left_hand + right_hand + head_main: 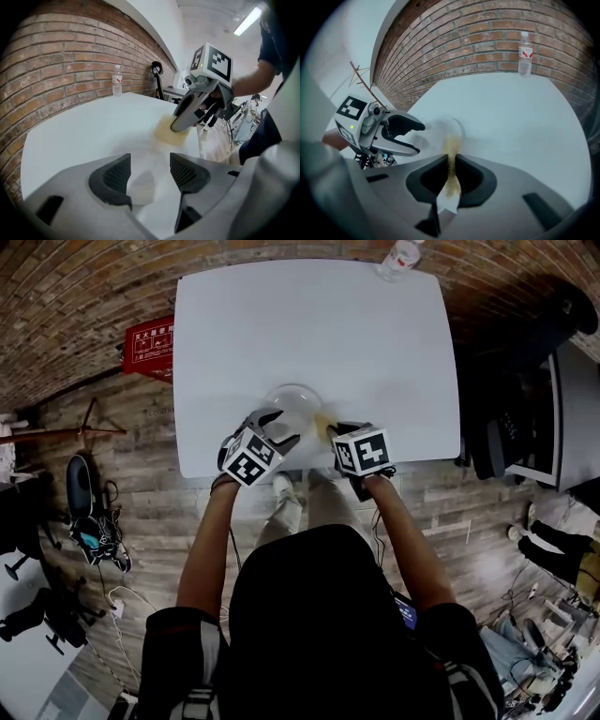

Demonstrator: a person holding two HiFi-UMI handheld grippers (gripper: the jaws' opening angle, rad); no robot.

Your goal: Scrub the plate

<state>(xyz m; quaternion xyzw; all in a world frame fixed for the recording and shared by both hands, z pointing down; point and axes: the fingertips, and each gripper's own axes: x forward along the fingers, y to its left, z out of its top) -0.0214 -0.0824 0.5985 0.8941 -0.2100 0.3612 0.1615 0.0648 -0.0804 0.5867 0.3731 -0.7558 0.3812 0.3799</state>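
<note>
Right gripper view, unlike head view, shows right tongs (449,163) pinching yellow pad (452,149).

Head view looks down; gripper views face each other over table (309,334).

A white rectangular desk (234,352) carried a clear, almost colourless round plate (293,401). The grey right gripper (450,176) had black ribbed pads (425,180) on a mottled yellow-tan sponge (451,157). The grey left gripper (150,168) bore a black-and-white square-patterned cube (248,457). A clear plastic bottle (525,54) had a red label. The brick wall (464,42) was red-brown.
</note>
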